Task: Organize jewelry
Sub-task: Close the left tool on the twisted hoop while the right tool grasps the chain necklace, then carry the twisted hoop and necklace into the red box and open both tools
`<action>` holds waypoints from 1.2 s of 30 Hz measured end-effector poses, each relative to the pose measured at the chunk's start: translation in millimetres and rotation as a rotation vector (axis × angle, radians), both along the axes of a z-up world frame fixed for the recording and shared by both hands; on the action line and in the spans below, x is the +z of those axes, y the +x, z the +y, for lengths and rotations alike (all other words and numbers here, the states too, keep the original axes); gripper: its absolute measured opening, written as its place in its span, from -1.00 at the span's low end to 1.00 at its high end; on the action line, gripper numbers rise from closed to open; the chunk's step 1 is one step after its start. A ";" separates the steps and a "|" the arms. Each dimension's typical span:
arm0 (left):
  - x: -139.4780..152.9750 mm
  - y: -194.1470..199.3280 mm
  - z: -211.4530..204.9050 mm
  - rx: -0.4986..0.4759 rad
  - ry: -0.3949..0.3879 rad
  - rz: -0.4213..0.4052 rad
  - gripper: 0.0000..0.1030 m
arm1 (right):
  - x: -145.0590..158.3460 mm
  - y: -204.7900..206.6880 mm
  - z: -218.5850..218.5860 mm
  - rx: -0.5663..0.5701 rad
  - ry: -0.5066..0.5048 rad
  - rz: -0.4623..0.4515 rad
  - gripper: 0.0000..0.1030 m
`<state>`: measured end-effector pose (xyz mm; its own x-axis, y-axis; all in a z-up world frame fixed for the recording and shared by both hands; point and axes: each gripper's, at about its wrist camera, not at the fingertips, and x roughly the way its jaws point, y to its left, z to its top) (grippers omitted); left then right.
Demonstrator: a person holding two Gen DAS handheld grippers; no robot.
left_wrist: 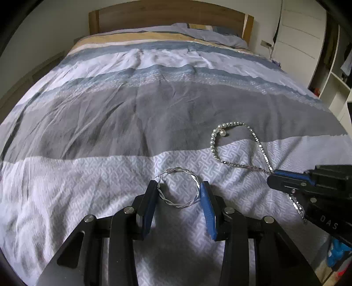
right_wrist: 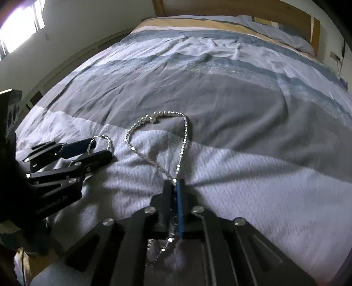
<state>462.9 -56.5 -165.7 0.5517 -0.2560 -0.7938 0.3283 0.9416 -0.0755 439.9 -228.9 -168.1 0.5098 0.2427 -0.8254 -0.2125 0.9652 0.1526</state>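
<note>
A twisted silver hoop earring (left_wrist: 176,205) lies on the white patterned band of the duvet (left_wrist: 88,176), near the bed's front edge. My left gripper (left_wrist: 179,186) straddles it, and both blue pads touch its rim, so it is shut on the hoop. To the right, a necklace of pearls and silver beads (left_wrist: 212,140) loops across the grey and white bands. My right gripper (left_wrist: 271,176) is shut on the necklace's chain end. In the right wrist view the chain (right_wrist: 167,113) runs between the closed fingers of the right gripper (right_wrist: 175,182) and hangs below them. The left gripper (right_wrist: 99,145) holds the hoop (right_wrist: 106,138) at the left.
The bed fills both views, its striped duvet running back to a wooden headboard (left_wrist: 171,15) and a pillow (left_wrist: 209,33). White cupboard doors and shelves (left_wrist: 303,33) stand to the right. A bright window (right_wrist: 22,22) is on the left wall. Something blue (left_wrist: 336,253) lies on the floor.
</note>
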 end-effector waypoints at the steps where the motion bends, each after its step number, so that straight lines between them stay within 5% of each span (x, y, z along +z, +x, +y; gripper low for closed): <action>1: 1.9 -2.6 2.5 0.005 -0.012 0.003 -0.25 | 1.6 -4.2 -0.4 -0.003 0.002 -0.004 -0.95; 10: 22.7 -41.3 15.8 0.029 -0.056 0.014 -0.25 | 38.2 -52.0 -6.1 -0.022 0.066 -0.071 -0.95; 21: 81.3 -116.4 10.1 -0.007 -0.060 -0.035 -0.25 | 127.7 -133.2 -28.7 -0.072 0.116 -0.203 -0.95; 28: 127.9 -163.4 -33.1 -0.102 -0.068 -0.104 -0.25 | 181.4 -198.5 -58.9 -0.126 0.117 -0.290 -0.95; 36: 157.0 -210.9 -105.3 -0.238 -0.098 -0.140 -0.25 | 203.6 -259.8 -118.4 -0.220 0.085 -0.331 -0.95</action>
<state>252.0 -161.8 -8.7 0.5696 -0.4630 -0.6791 0.5526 0.8274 -0.1006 180.1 -347.3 35.5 0.7917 0.1586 -0.5900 -0.0533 0.9800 0.1919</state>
